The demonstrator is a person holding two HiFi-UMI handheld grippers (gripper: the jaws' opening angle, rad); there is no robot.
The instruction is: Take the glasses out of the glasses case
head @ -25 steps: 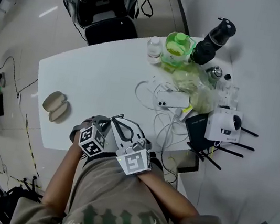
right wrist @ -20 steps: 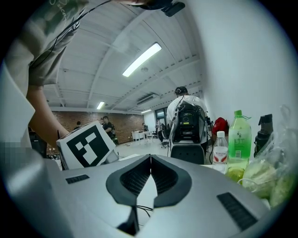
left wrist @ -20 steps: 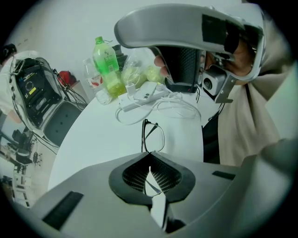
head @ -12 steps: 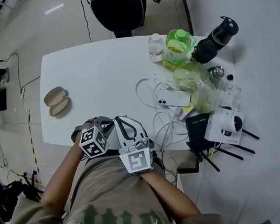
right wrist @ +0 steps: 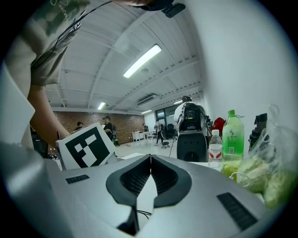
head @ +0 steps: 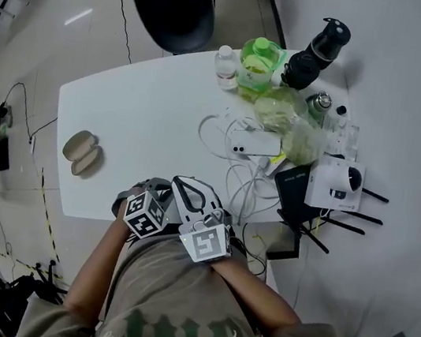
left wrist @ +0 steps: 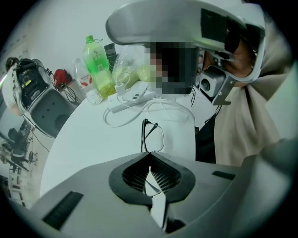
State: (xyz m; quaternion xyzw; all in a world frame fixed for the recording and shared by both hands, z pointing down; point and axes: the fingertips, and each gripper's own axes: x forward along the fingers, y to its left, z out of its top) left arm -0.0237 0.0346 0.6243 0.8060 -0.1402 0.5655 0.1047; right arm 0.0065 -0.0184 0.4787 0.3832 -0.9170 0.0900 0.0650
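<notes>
well, my left gripper [left wrist: 149,155] is pinched shut at its tips on the lower rim of the glasses [left wrist: 152,137]. they stand upright just past the jaws, over the table [head: 148,113] near its 6 o'clock edge. my right gripper [right wrist: 150,158] is closed too, with nothing between its jaws, and sits just beside the left one.

the glasses case [head: 78,154] lies open at about 9 o'clock from my grippers, near the table's left edge and well apart from the glasses. from there round to 12 o'clock the tabletop is bare. from 12 to 3 o'clock it is crowded with cables [head: 241,183], a white phone [head: 256,143] and a green bottle [head: 256,61], all toward the far-right edge.

compared with half a second ago, both grippers sit in nearly the same spot, and the case has not moved on the table.
</notes>
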